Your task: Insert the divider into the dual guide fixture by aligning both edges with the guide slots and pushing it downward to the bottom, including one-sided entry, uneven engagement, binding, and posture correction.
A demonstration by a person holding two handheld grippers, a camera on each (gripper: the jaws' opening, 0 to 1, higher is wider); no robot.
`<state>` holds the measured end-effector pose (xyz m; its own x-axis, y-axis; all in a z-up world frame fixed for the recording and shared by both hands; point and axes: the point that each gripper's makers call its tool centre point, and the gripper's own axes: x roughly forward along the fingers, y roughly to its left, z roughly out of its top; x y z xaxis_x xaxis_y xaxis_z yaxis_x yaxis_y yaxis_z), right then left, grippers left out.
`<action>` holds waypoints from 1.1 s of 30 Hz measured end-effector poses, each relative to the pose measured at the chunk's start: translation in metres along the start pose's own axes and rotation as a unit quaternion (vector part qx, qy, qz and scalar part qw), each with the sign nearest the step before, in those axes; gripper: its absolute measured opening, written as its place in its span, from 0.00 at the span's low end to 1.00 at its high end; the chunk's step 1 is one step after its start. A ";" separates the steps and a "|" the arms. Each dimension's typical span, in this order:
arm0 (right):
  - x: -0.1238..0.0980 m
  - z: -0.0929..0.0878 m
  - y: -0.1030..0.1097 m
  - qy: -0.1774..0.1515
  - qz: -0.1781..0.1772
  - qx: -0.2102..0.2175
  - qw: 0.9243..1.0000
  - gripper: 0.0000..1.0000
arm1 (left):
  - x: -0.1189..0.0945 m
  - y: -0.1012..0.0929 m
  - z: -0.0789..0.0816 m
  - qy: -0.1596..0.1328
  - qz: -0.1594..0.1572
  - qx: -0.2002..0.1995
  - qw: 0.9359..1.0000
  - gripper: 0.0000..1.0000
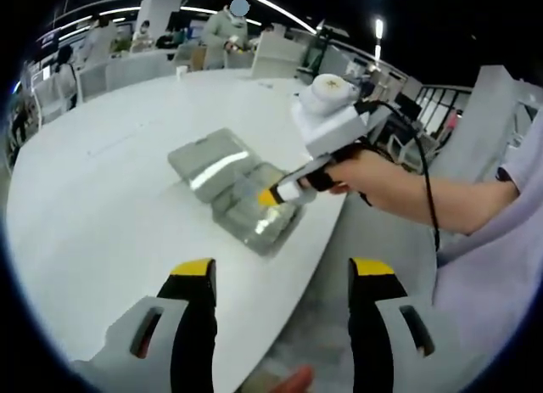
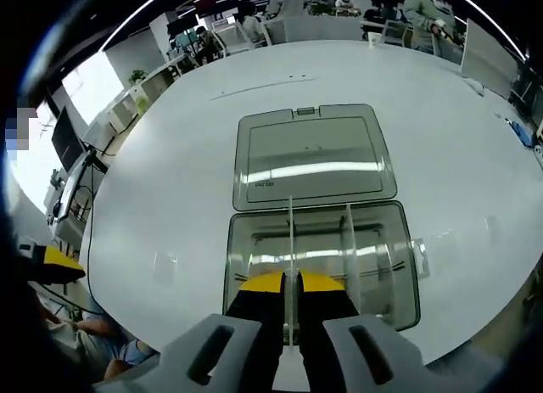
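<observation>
Right hand-held gripper (image 2: 289,284) clamped on divider (image 2: 290,240), upright over open box (image 2: 318,283) on tabletop (image 2: 170,181); left hand-held gripper (image 1: 280,270) apart, empty, well back | second divider (image 2: 348,249) seated | progress: entering slots; push-down remains

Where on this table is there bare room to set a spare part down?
Bare table lies left of the open box and beyond its lid. The near edge is crowded: the right gripper holds a divider in the box.
</observation>
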<state>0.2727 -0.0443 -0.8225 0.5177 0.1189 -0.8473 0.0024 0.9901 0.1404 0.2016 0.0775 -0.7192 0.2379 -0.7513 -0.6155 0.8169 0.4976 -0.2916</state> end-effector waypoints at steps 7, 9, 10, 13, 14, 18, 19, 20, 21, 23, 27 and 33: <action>0.003 -0.003 0.000 0.011 -0.004 -0.003 1.000 0.00 | 0.001 -0.001 0.000 -0.001 -0.001 -0.001 1.000 0.61; 0.004 -0.004 0.000 0.013 -0.004 -0.002 1.000 0.00 | 0.001 -0.001 0.000 0.000 0.000 -0.001 1.000 0.61; 0.005 -0.004 0.000 0.014 -0.005 -0.002 1.000 0.00 | 0.001 0.000 0.000 -0.001 0.000 -0.002 1.000 0.61; 0.007 -0.006 0.000 0.017 -0.004 -0.002 1.000 0.00 | 0.000 0.001 0.000 -0.002 0.002 -0.003 1.000 0.61; 0.009 -0.007 0.000 0.019 -0.004 0.000 1.000 0.00 | 0.000 0.001 -0.001 -0.002 0.002 -0.003 1.000 0.61; 0.013 -0.010 -0.001 0.025 -0.004 0.001 1.000 0.00 | -0.001 0.003 -0.001 -0.004 0.003 -0.006 1.000 0.61; 0.014 -0.011 -0.001 0.026 -0.003 0.002 1.000 0.00 | -0.001 0.003 -0.001 -0.004 0.003 -0.007 1.000 0.61; 0.015 -0.012 -0.002 0.028 -0.003 0.003 1.000 0.00 | -0.002 0.003 -0.001 -0.005 0.004 -0.007 1.000 0.61; 0.016 -0.013 -0.002 0.030 -0.001 0.007 1.000 0.00 | -0.002 0.004 -0.001 -0.005 0.004 -0.008 1.000 0.61; 0.017 -0.014 -0.002 0.032 -0.001 0.008 0.999 0.00 | -0.002 0.004 -0.001 -0.006 0.004 -0.008 1.000 0.61; 0.018 -0.014 -0.001 0.035 0.000 0.006 0.999 0.00 | -0.002 0.005 -0.001 -0.006 0.004 -0.009 1.000 0.60; 0.020 -0.015 -0.002 0.038 0.010 0.013 0.999 0.00 | 0.000 0.004 0.001 -0.006 0.001 -0.007 1.000 0.60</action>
<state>0.2705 -0.0425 -0.8474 0.4510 0.1448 -0.8807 0.0149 0.9854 0.1697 0.2052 0.0795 -0.7197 0.2458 -0.7556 -0.6072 0.8086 0.5053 -0.3014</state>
